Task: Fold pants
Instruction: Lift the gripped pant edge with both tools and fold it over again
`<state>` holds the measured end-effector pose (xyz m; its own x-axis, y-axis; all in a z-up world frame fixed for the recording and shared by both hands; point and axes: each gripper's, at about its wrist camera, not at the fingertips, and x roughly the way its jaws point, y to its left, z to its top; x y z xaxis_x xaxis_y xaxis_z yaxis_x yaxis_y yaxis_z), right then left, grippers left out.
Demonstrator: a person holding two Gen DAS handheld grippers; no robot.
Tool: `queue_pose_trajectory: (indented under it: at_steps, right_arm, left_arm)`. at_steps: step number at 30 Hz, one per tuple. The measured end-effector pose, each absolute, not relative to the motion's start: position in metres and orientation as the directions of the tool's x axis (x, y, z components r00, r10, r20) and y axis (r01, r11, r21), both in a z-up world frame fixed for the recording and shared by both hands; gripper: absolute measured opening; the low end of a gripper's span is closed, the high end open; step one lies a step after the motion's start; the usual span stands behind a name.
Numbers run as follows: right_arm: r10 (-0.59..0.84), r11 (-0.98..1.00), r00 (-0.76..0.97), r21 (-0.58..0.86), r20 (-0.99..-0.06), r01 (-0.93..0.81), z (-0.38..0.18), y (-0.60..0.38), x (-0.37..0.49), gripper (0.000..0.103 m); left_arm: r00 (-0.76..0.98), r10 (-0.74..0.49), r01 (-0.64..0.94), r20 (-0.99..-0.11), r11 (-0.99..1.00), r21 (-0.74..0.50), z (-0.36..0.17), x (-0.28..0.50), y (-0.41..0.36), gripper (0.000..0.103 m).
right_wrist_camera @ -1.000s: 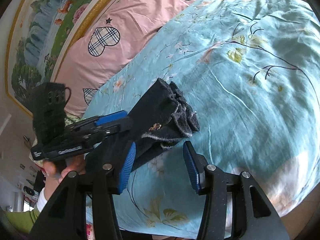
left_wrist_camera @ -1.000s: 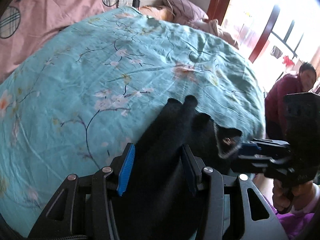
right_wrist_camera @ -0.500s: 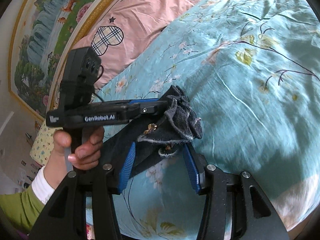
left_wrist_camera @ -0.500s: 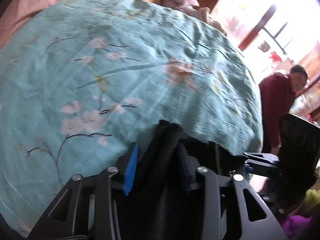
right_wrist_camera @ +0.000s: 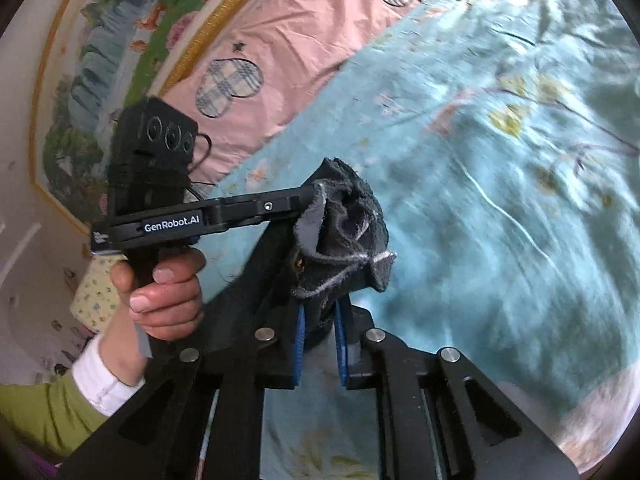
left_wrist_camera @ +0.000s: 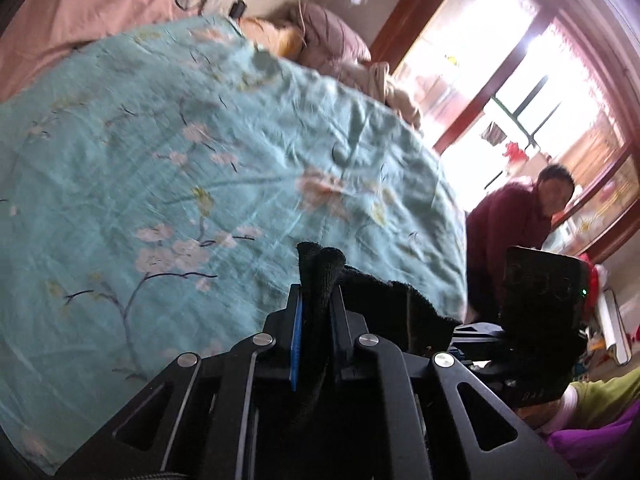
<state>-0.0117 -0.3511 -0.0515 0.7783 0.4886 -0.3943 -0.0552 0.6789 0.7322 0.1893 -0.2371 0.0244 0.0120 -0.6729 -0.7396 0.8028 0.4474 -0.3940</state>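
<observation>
The black pants (left_wrist_camera: 320,276) are bunched and lifted off the bed (left_wrist_camera: 160,160), held between the two grippers over the edge of the teal flowered quilt (right_wrist_camera: 500,184) nearest the cameras. The left gripper (left_wrist_camera: 316,300) has just been closing; its jaws now pinch a thick fold of the pants, which sticks up past the blue pads. The right gripper (right_wrist_camera: 320,320) has likewise just been closing, and its jaws are pressed on the crumpled waist end of the pants, where grey lining and a pale seam show. In the right wrist view the left gripper reaches in from the left side and meets the same bundle, carried by a hand (right_wrist_camera: 164,292) with a white cuff and green sleeve. A pink sheet (right_wrist_camera: 304,40) with checked hearts lies along the far side of the bed. A person (left_wrist_camera: 516,228) in dark red stands beyond the right edge of the bed, by the bright window (left_wrist_camera: 532,92).
</observation>
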Motion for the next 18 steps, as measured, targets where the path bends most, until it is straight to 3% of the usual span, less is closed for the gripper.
queue_pose_trajectory:
  at_steps: [8, 18]
  right_arm:
    - [0.623, 0.566, 0.748, 0.792, -0.230, -0.228, -0.020, -0.326, -0.007, 0.014]
    - [0.750, 0.537, 0.625, 0.752, -0.217, -0.383, 0.005, -0.260, 0.014, 0.014]
  left_arm:
    - [0.105, -0.778, 0.783, -0.620, 0.448, -0.431, 0.070, 0.171, -0.174, 0.010]
    - [0.225, -0.820, 0.709, -0.526, 0.508, -0.489, 0.078, 0.151, -0.088, 0.010]
